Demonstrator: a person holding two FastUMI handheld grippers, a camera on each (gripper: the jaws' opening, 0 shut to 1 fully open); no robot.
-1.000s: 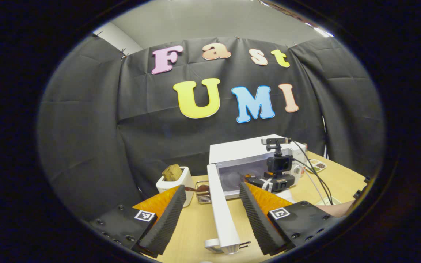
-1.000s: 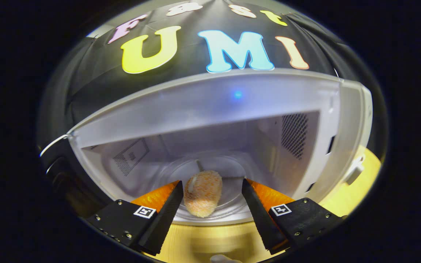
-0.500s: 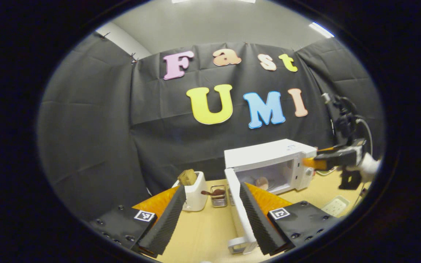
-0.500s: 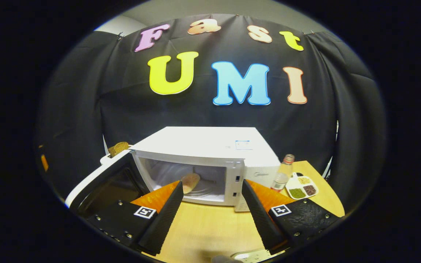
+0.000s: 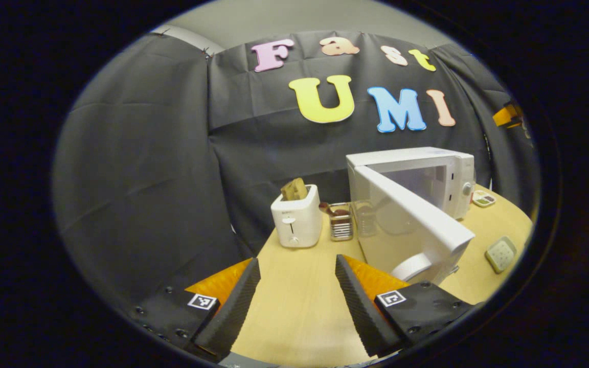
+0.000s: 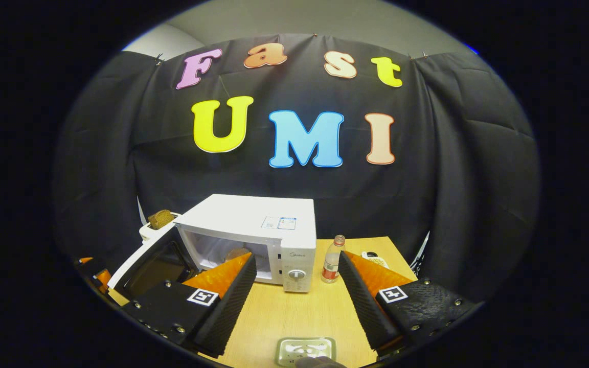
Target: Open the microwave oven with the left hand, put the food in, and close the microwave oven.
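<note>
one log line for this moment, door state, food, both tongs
microwave door: open | food: inside microwave | left tongs: open, empty, beside door | right tongs: open, empty | next: close door

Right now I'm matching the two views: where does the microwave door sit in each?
Left gripper view: microwave door swung open, right of centre, edge toward the camera.
Right gripper view: it stands open at lower left.
Shared landmark: the toaster.
</note>
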